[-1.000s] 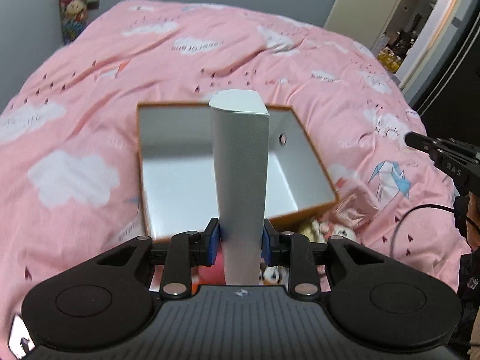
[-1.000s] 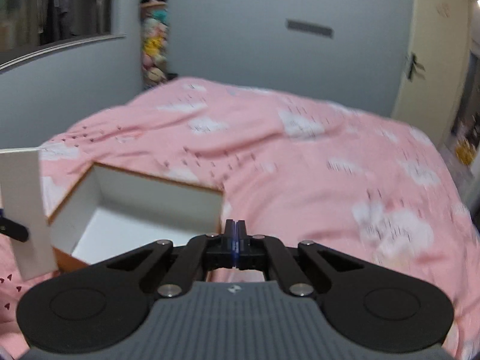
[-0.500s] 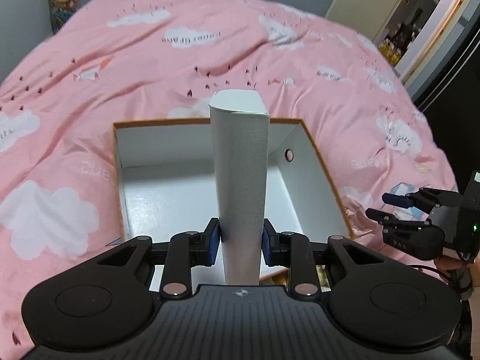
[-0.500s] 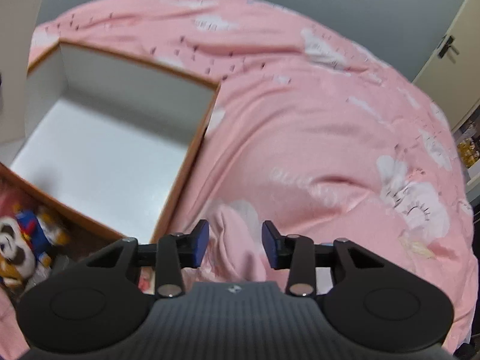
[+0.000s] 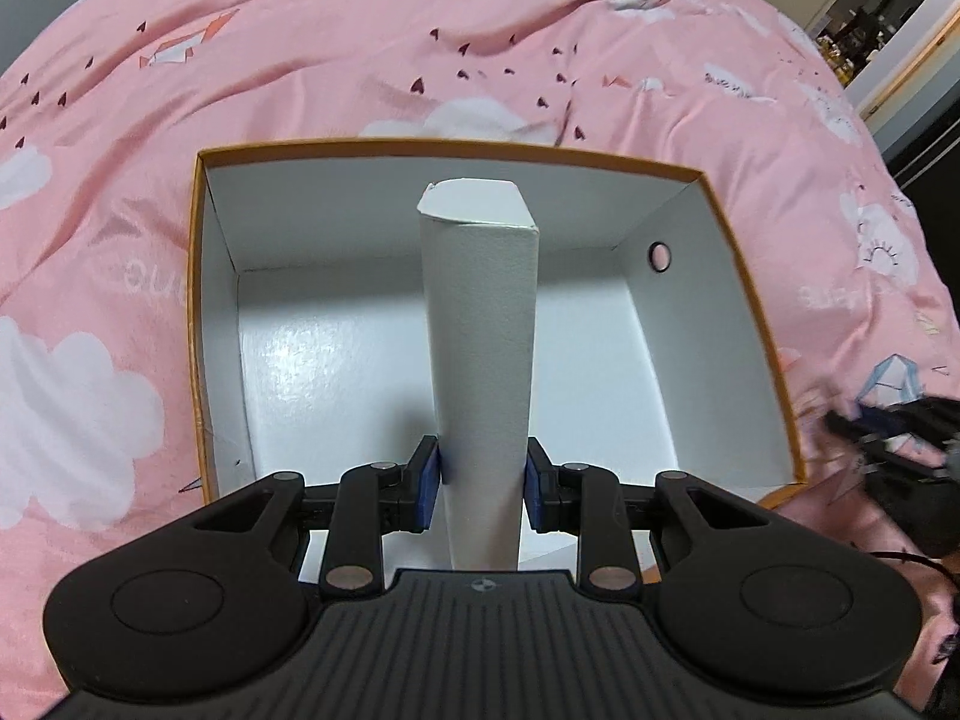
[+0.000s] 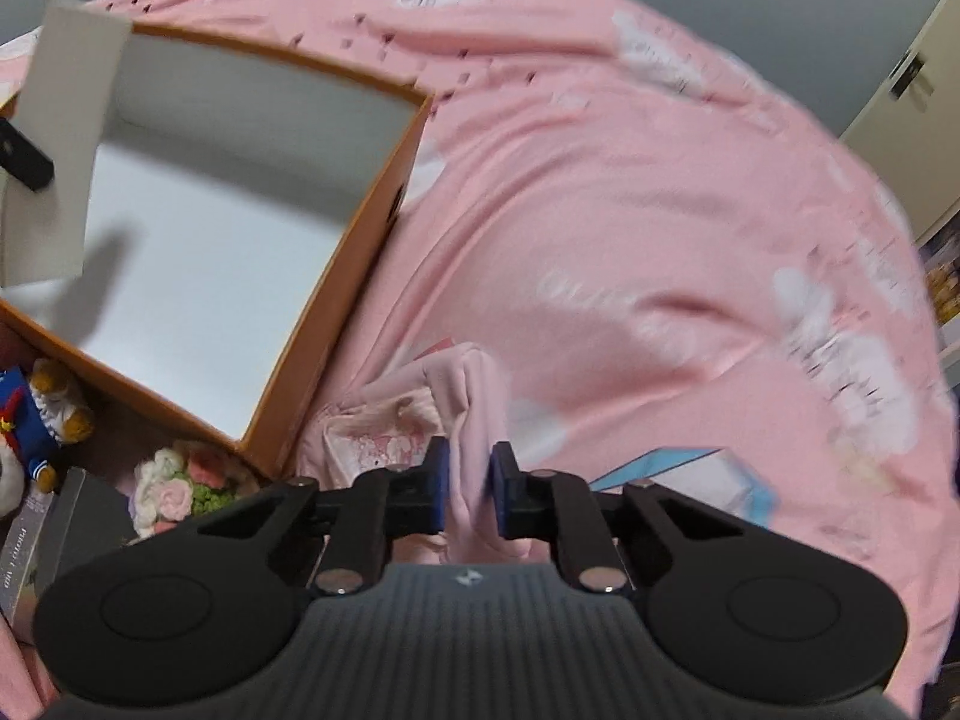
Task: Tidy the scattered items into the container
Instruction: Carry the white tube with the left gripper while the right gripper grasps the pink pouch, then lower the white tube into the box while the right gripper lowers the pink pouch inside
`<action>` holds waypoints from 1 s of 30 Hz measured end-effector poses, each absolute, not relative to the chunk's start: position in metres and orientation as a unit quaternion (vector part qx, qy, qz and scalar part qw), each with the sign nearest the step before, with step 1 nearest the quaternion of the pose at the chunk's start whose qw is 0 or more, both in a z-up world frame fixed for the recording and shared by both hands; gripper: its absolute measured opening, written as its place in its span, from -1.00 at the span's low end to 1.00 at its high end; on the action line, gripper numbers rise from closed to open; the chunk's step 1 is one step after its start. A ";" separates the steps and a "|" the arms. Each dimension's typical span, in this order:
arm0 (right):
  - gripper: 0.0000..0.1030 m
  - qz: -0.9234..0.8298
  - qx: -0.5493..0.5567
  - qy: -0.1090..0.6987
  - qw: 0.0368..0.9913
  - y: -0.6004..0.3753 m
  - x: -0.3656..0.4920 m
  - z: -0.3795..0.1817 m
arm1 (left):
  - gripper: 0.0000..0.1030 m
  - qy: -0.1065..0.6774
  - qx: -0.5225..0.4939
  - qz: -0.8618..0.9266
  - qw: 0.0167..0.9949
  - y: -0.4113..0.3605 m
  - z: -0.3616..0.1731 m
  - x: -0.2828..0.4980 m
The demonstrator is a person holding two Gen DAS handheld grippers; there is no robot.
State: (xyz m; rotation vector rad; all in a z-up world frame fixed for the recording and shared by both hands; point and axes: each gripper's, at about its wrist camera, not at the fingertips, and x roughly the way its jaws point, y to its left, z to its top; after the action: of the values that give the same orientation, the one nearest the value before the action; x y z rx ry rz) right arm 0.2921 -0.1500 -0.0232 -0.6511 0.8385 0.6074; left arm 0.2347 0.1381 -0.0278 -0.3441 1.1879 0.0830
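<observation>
Clutter sits nearest in the right wrist view: a dark flat box [image 6: 42,534] with small pale lettering too blurred to read, a bunch of knitted flowers [image 6: 180,486] and a plush toy [image 6: 36,414] in blue and brown, all crowded against the near side of the container [image 6: 336,276], an orange-walled box with a white inside. A pale blue paper item [image 6: 708,474] lies on the bedspread just to the right of the right gripper [image 6: 471,483]. That gripper's blue pads are drawn in narrow on a fold of pink cloth [image 6: 474,420], which bunches up between them and spreads toward the container's near right corner. The picture is motion-blurred there.

In the left wrist view the left gripper [image 5: 483,483] clamps a tall white carton [image 5: 483,348] near its lower end; the carton stands upright between the pads, over the near part of the container's [image 5: 750,312] open white floor. Whether its base touches the floor is hidden by the gripper body. A round hole [image 5: 658,255] pierces the container's right wall.

Beyond the far rim stretches the pink bedspread [image 5: 420,30], printed with white clouds, small dark hearts and paper cranes; one cloud reads "Paper Crane", seen upside down. A doorway [image 5: 900,30] opens past the bed's far right corner.
</observation>
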 end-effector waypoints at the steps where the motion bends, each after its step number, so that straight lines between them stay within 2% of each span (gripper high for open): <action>1: -0.70 0.281 -0.304 0.382 0.826 -0.151 0.291 -0.015 | -0.38 0.557 -0.160 0.041 0.814 0.138 -0.029 0.234; 13: -0.71 0.342 -0.202 0.263 0.879 -0.128 0.274 0.093 | -0.38 0.547 -0.159 0.055 0.820 0.145 -0.029 0.222; 17: -0.72 0.396 -0.206 0.285 0.849 -0.097 0.275 0.080 | -0.38 0.542 -0.160 0.056 0.823 0.149 -0.026 0.219; 23: -0.72 0.435 -0.289 0.335 0.784 -0.062 0.281 0.031 | -0.38 0.544 -0.156 0.051 0.823 0.150 -0.026 0.218; 30: -0.72 0.463 -0.409 0.351 0.704 -0.037 0.287 0.000 | -0.38 0.550 -0.159 0.044 0.819 0.149 -0.033 0.224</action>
State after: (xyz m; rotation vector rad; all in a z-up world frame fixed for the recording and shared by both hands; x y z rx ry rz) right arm 0.2869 -0.0373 -0.0004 -0.9101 0.7817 1.0295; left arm 0.2244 0.1490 -0.0335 -0.3392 1.1721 0.0940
